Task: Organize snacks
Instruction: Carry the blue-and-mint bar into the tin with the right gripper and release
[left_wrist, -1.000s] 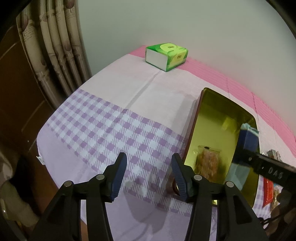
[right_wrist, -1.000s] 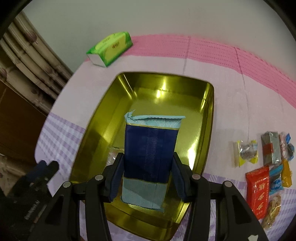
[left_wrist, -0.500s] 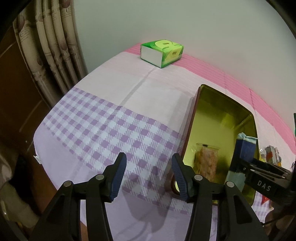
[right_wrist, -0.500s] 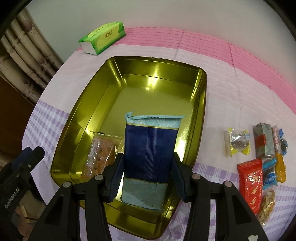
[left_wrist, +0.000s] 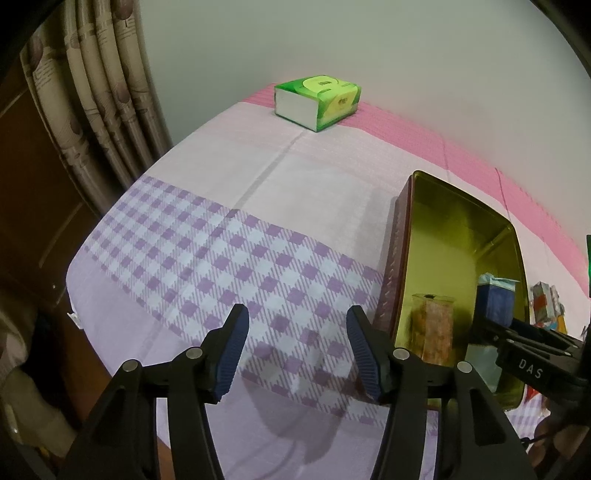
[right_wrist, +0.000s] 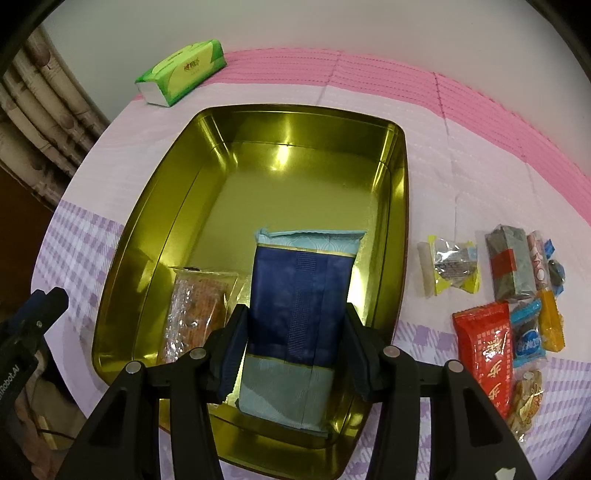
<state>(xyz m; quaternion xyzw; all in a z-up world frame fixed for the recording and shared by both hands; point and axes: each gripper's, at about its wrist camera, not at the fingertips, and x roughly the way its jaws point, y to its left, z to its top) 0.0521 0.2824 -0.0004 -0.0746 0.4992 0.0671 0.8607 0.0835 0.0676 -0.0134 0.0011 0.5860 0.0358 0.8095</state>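
Blue packet (right_wrist: 297, 317) gripped between right gripper (right_wrist: 291, 350) pads, held over gold tin (right_wrist: 155, 206). Clear-wrapped snack (right_wrist: 192, 310) seen lying inside tin. Loose snacks (right_wrist: 506, 295) scattered right, on cloth (right_wrist: 461, 155).

A navy-and-teal snack packet (right_wrist: 299, 314) sits clamped between the right claw (right_wrist: 291, 354) fingers, over the gold tin (right_wrist: 155, 229); a clear-wrapped orange snack (right_wrist: 192, 310) lies just left.

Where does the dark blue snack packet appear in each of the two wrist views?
Left wrist view: the dark blue snack packet is at the right edge, inside the gold tin, held by the right gripper.
Right wrist view: the packet is in the lower centre, between this gripper's fingers, over the tin.
Shared landmark: the green tissue box near the wall.
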